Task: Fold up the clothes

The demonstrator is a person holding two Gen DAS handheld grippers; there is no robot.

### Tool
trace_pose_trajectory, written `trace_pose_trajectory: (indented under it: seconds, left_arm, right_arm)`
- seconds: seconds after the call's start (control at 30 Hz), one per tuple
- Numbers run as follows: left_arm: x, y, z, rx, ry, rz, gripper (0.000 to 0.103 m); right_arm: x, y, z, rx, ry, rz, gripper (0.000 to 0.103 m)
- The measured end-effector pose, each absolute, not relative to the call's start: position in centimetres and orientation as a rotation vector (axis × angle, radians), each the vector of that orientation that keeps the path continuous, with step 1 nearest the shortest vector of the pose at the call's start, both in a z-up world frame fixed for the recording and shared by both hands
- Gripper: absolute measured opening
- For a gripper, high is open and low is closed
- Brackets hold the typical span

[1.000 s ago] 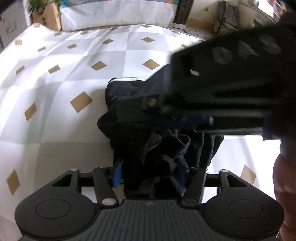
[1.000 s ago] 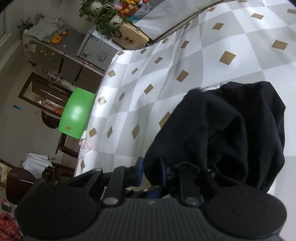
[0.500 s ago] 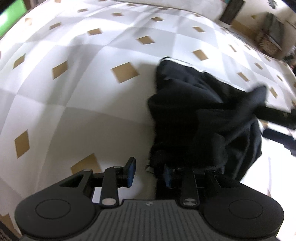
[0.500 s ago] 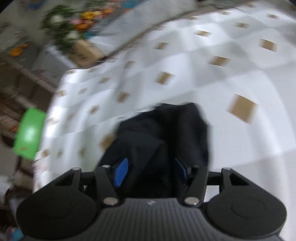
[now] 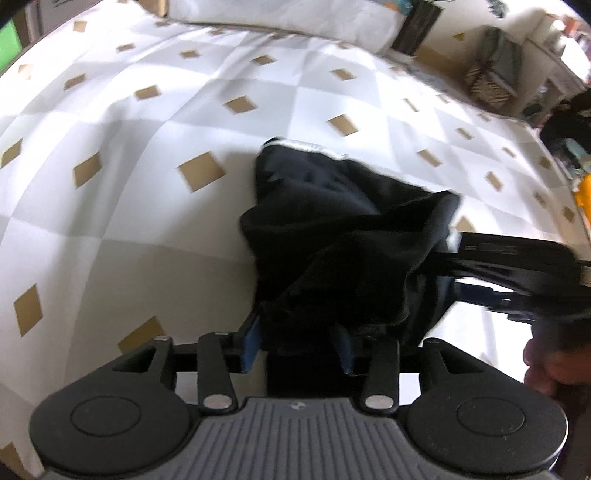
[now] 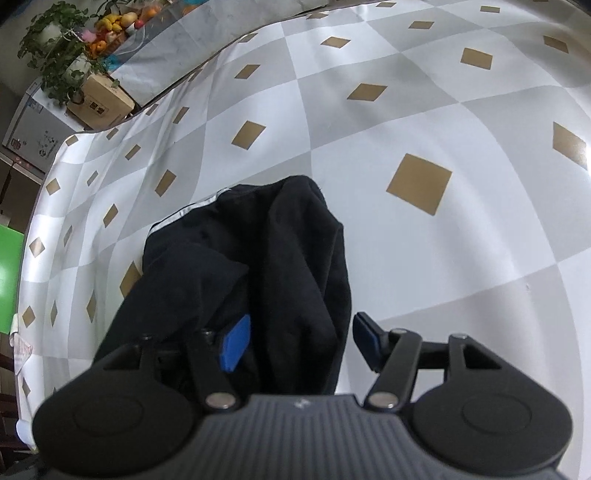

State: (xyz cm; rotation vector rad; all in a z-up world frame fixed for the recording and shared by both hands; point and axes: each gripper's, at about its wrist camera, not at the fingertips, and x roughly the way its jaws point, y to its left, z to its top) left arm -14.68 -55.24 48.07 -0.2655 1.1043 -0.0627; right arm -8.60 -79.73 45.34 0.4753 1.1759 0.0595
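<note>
A black garment (image 5: pixel 332 221) with a silver stripe (image 5: pixel 310 147) lies bunched on the checked tablecloth (image 5: pixel 147 184). My left gripper (image 5: pixel 297 343) has the near end of the bundle filling the gap between its blue pads, and its jaws are opening. At the right of that view the right gripper (image 5: pixel 458 262) reaches in under a draped fold. In the right wrist view the garment (image 6: pixel 295 258) runs up between the pads of my right gripper (image 6: pixel 301 343). Those jaws are opening, and the right pad (image 6: pixel 365 339) stands clear of the cloth.
A hand (image 5: pixel 546 373) holds the right gripper. The tablecloth (image 6: pixel 443 110) ends at a curved edge on the left, with a cardboard box (image 6: pixel 99 99), plants and a green panel (image 6: pixel 7 277) beyond. A white cushion (image 5: pixel 295 18) lies along the far side.
The right gripper swung from across the left camera to the right side, tipped downward and spread its jaws off the cloth. The left gripper's pads now stand slightly wider around the bundle.
</note>
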Motion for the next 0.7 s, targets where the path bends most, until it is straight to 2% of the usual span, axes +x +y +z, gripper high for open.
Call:
trace_pose_trajectory:
  seconds: [0.07, 0.23, 0.33, 0.7]
  left_arm:
    - [-14.7, -55.6, 48.5, -0.275, 1.092, -0.097, 0.05]
    - [-14.8, -56.9, 49.3, -0.234, 1.057, -0.156, 0.051]
    - [-15.0, -57.5, 49.6, -0.216, 1.042, -0.19, 0.057]
    - [-14.1, -58.6, 49.8, -0.137, 0.987, -0.209, 0.064]
  right_arm:
    - [-8.4, -79.5, 45.2, 0.468, 1.176, 0.06, 0.059]
    - [-8.3, -79.3, 45.3, 0.466, 1.171, 0.077, 0.058]
    - [-8.2, -79.4, 45.3, 0.482, 1.172, 0.09, 0.056]
    - [-7.9, -79.4, 45.4, 0.505, 1.169, 0.131, 0.05]
